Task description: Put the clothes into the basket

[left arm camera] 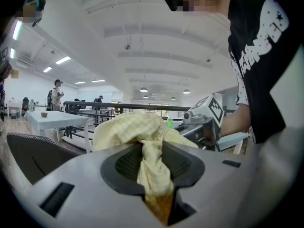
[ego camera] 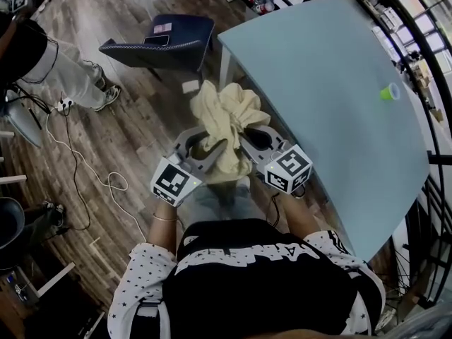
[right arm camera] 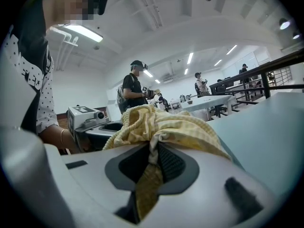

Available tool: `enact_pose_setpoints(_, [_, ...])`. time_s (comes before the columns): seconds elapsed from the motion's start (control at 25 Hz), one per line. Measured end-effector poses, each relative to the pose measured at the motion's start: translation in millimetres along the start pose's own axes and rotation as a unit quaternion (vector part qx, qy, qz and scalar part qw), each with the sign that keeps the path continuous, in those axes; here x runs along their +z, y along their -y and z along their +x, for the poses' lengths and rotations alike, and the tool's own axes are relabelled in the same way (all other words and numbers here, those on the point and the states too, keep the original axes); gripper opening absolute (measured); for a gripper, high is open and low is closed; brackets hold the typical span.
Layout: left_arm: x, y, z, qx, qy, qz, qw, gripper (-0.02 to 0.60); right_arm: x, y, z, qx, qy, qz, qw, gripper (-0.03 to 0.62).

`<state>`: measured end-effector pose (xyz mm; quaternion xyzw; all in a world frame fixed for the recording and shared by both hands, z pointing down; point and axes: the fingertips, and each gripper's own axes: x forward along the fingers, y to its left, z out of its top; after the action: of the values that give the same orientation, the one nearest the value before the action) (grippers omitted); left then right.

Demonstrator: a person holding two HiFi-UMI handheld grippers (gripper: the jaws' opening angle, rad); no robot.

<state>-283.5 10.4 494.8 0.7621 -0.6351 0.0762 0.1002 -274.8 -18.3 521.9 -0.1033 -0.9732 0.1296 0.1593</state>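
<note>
Left gripper (ego camera: 200,147) and right gripper (ego camera: 256,140) both pinch the yellow checked garment (ego camera: 224,108); its thin bunched folds could slip free.

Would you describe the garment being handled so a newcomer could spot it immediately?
Find the large light-blue table; beside its left edge hangs a bunched pale-yellow cloth. It alone is clamped by both the left gripper and the right gripper, unlike the small green object on the tabletop.
</note>
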Motion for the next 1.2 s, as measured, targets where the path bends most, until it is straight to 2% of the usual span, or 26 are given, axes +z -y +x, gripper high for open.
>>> enact_pose_setpoints(0.56, [-33,-5,11,-0.002,-0.008,-0.031,0.9995,0.121,-30,13,9,-0.004,-0.026,0.013,1.000,0.063])
enact_pose_setpoints(1.2, [-70,-4,22,-0.009,-0.024,-0.040,0.9989,0.121,-66,24,15,-0.007,-0.053,0.023,0.998,0.063])
